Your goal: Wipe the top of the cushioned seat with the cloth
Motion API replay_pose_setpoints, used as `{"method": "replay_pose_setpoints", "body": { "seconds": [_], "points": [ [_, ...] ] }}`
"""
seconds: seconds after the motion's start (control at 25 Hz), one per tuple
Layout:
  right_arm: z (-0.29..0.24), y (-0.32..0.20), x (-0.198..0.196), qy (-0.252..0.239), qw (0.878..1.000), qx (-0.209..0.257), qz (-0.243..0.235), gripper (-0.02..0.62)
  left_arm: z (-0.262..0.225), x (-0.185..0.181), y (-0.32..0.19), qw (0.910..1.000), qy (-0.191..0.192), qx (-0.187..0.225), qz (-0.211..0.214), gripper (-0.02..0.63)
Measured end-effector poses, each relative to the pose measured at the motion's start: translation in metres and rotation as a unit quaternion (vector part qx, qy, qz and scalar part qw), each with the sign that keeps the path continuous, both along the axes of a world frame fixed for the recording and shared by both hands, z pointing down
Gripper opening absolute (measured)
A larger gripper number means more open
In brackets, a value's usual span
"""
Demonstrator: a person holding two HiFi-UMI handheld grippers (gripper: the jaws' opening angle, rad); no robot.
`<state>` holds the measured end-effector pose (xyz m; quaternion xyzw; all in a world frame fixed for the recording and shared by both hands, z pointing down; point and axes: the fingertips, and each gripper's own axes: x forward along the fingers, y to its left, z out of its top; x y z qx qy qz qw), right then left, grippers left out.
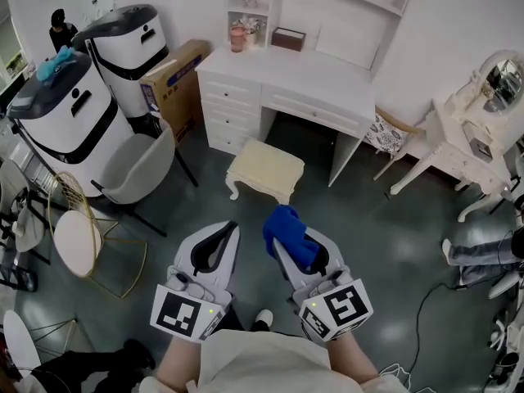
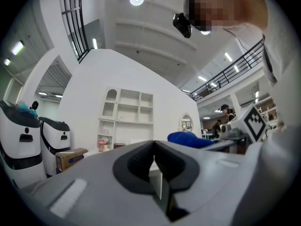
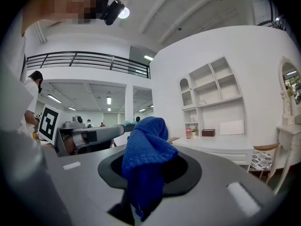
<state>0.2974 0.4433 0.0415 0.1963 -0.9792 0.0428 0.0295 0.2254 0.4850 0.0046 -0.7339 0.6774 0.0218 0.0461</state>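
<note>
Right gripper [image 1: 283,241]: jaws pinching a bunched blue knitted cloth [image 3: 146,147]. The cloth sticks up past the tips and hangs down between the pads.

Left gripper [image 2: 154,143]: jaws pressed together, nothing between them.

Both grippers are held side by side, near each other but not touching, and point toward the cream cushioned stool with curved white legs [image 1: 264,169]. They sit on the near side of the stool and well short of it. The cloth is off the stool, not touching the cushion, and the cushion top is bare.

The stool stands on the dark grey floor [image 1: 385,244], just in front of the knee gap of the white desk with drawers and upper shelves [image 1: 282,76]. A grey shell chair [image 1: 143,170] is left of the stool, and a gold wire chair with a round white seat [image 1: 78,244] is further left and nearer the camera. A brown cardboard box [image 1: 176,76] is beyond the stool to the left, beside the desk. A white dressing table with an oval mirror [image 1: 491,88] is far right of the stool.
</note>
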Motion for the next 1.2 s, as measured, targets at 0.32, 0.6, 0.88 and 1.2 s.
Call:
{"method": "replay_pose_setpoints", "body": {
  "seconds": [0.32,0.6,0.88,1.2],
  "points": [
    [0.005,-0.051,-0.042,0.002,0.999,-0.011,0.032,0.133,0.005,-0.045,-0.056,0.9994,-0.004,-0.005,0.034,-0.002],
    [0.004,-0.094,-0.109,0.001,0.998,-0.018,0.067,0.133,0.014,-0.111,-0.102,0.9968,0.009,-0.044,0.066,-0.002],
    [0.004,-0.127,-0.163,0.004,0.994,-0.027,0.106,0.133,0.010,-0.170,-0.141,0.9938,0.012,-0.047,0.100,-0.002],
    [0.008,-0.149,-0.200,0.004,0.987,-0.031,0.155,0.133,0.009,-0.215,-0.168,0.9895,-0.004,-0.029,0.142,-0.002]
  ]
}}
